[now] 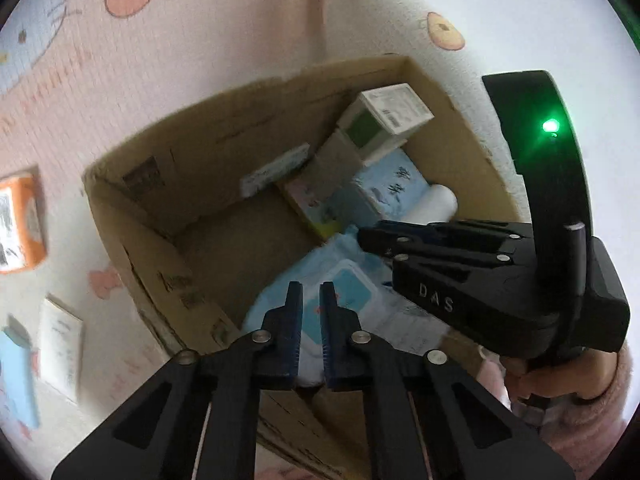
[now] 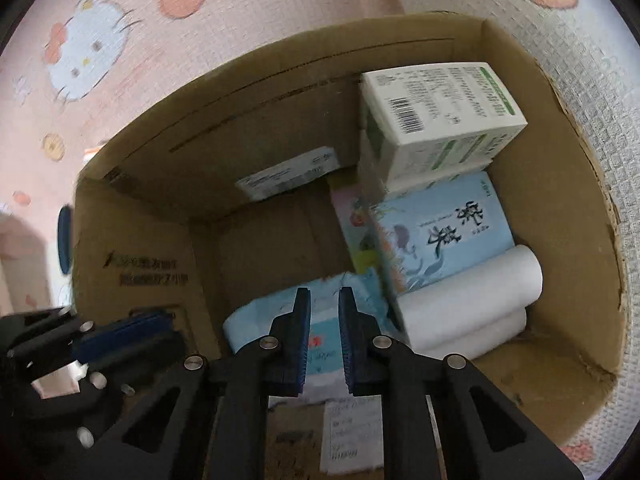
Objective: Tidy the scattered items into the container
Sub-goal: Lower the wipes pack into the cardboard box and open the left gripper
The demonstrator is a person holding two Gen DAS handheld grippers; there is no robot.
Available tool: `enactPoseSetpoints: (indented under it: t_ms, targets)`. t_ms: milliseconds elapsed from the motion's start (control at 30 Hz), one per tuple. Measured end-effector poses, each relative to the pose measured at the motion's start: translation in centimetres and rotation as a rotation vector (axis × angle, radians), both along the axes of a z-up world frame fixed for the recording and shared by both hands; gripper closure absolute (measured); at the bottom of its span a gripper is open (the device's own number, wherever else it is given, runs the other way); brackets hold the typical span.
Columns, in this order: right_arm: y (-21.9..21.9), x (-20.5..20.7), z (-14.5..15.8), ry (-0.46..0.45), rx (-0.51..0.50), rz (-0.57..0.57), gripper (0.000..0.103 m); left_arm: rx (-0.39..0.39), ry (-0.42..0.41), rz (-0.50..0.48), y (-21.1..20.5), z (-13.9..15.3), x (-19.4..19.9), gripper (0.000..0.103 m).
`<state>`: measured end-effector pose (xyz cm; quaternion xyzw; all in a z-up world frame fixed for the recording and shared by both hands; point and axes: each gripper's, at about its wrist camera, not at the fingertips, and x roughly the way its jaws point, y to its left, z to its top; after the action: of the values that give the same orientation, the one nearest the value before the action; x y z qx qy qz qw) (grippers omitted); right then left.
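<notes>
Brown corrugated cardboard box (image 1: pixel 168 216) fills the left wrist view, open-topped, resting on a pink cartoon-printed play mat (image 1: pixel 168 48). The left gripper (image 1: pixel 311 332) hangs over the box's near edge, pointing steeply down, its blue-padded jaws drawn close together with only a thin gap and nothing between them. Directly below and just ahead of it lies a pale blue soft pack of wipes (image 1: pixel 352 280), flat on the box floor. The right gripper (image 1: pixel 374 240) reaches in from the right, jaws together and empty, above the same pack. Still outside the box, well off to the left on the mat, lie an orange carton (image 1: pixel 22 220), a white flat packet (image 1: pixel 62 344) and a blue item (image 1: pixel 16 380), too blurred to identify. The left gripper is the nearer one to all three, so the next pickup likely falls to it.

From the right wrist view, the right gripper (image 2: pixel 324 340) points down into the box with its jaws nearly touching, holding nothing. The blue wipes pack sits right under its tips. Stacked along the right wall are a white and green carton (image 2: pixel 440 116) on top, a light blue tissue box with black calligraphy (image 2: pixel 444 236) beneath, and white paper rolls (image 2: pixel 468 296) lying nearest. The left gripper appears at lower left, closed.
</notes>
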<state>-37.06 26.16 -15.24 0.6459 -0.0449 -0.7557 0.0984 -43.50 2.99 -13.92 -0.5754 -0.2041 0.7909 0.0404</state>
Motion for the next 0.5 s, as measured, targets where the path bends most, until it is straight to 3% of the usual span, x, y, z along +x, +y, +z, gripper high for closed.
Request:
enactPoseSetpoints:
  t_ms: [167, 267, 367, 433, 500]
  targets:
    - [1.3, -1.1, -1.9, -0.064, -0.019, -0.078, 0.092, -0.004, -0.056, -0.021, 0.2, -0.7, -2.2, 0.095]
    - [2.6, -1.1, -2.9, -0.101, -0.056, -0.148, 0.092, 0.033, -0.074, -0.061, 0.8, -1.2, -3.9, 0.093]
    - [3.4, -1.2, -3.1, -0.11, -0.111, -0.211, 0.092, 0.079, -0.168, -0.106, 1.3, -3.1, -5.4, 0.09]
    - [3.4, -1.2, -3.0, -0.096, -0.117, -0.216, 0.092, 0.053, -0.168, -0.108, 1.3, -3.3, -5.6, 0.09]
    - [3.2, -1.2, -3.0, -0.072, -0.146, -0.199, 0.092, 0.011, -0.153, -0.107, 1.1, -3.2, -5.7, 0.083]
